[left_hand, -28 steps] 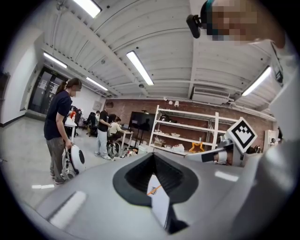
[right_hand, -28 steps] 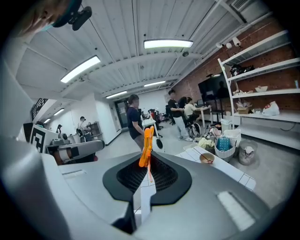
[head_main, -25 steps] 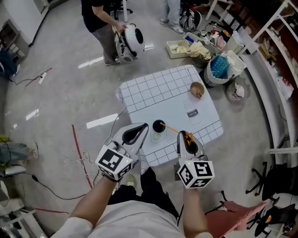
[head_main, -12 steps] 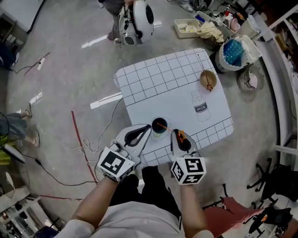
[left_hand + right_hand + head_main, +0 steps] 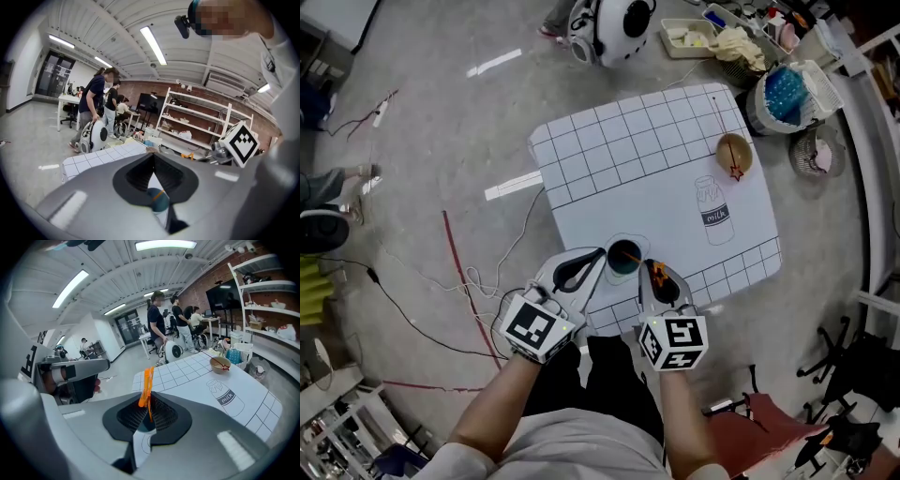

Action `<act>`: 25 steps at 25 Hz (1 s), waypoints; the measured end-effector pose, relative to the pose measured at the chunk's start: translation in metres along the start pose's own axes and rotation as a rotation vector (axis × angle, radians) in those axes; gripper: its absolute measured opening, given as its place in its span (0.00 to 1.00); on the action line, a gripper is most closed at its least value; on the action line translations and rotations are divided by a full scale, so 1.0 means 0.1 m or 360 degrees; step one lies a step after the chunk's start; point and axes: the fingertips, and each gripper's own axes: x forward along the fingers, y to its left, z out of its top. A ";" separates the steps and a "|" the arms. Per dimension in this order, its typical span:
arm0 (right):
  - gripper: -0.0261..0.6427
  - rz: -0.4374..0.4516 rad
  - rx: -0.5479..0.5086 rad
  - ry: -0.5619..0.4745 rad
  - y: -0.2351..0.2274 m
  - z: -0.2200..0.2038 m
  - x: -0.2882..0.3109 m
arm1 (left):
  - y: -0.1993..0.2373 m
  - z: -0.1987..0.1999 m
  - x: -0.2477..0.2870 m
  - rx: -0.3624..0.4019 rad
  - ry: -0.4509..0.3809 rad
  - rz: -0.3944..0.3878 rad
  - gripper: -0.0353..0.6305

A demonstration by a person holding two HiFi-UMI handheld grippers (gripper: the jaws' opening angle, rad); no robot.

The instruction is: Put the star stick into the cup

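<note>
Gripping anything, the right gripper (image 5: pixel 149 398)?

— Yes. Its jaws are closed on the star stick (image 5: pixel 147 379). In the right gripper view the orange star stands just above the jaw tips, mid-frame, and the thin shaft runs down between them.

— And the cup (image 5: pixel 623 255)?

— Low in the middle of the head view, on the near edge of the gridded table (image 5: pixel 619 159), between the two grippers. The star sits just right of its rim. A thin orange line seems to cross the dark mouth, so the shaft's end looks to be at or inside the opening. I can't tell how deep.

— The left gripper (image 5: pixel 152 157)?

— Jaw tips together, with nothing pinched that I can see. It lies just left of the cup with its tip at the rim; whether it touches, I can't say. In its own view the cup shows through the gap behind the tips, low centre.

— So which step?

— The insertion itself, I'd judge: stick at the cup, not released.

— Next?

— Bring the shaft more upright and lower it until the cup wall can carry it. Then open the right jaws and draw back without snagging the star. The cup looks light and a sideways drag could tip it, so the left gripper may need to brace it.
</note>
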 end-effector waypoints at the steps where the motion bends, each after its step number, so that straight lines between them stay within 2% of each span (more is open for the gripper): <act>1: 0.08 0.0000 -0.0002 0.0010 -0.01 -0.02 0.03 | 0.03 -0.04 0.01 -0.0006 0.0010 0.0009 0.06; 5: 0.08 0.0003 -0.0012 0.0057 -0.02 -0.13 0.14 | 0.15 -0.15 0.03 0.0002 0.0103 0.0076 0.06; 12: 0.09 0.0034 -0.0032 0.0110 0.00 -0.23 0.24 | 0.17 -0.23 0.07 -0.0011 0.0073 0.0041 0.06; 18: 0.10 -0.0030 -0.0036 0.0137 -0.08 -0.30 0.17 | 0.14 -0.21 0.10 -0.0013 0.0106 0.0049 0.06; 20: 0.15 -0.0040 -0.0032 0.0141 -0.10 -0.32 0.15 | 0.10 -0.22 0.09 -0.0010 0.0100 0.0029 0.06; 25: 0.16 -0.0090 0.0003 0.0159 -0.18 -0.41 0.08 | 0.04 -0.25 0.07 -0.0021 0.0094 0.0023 0.06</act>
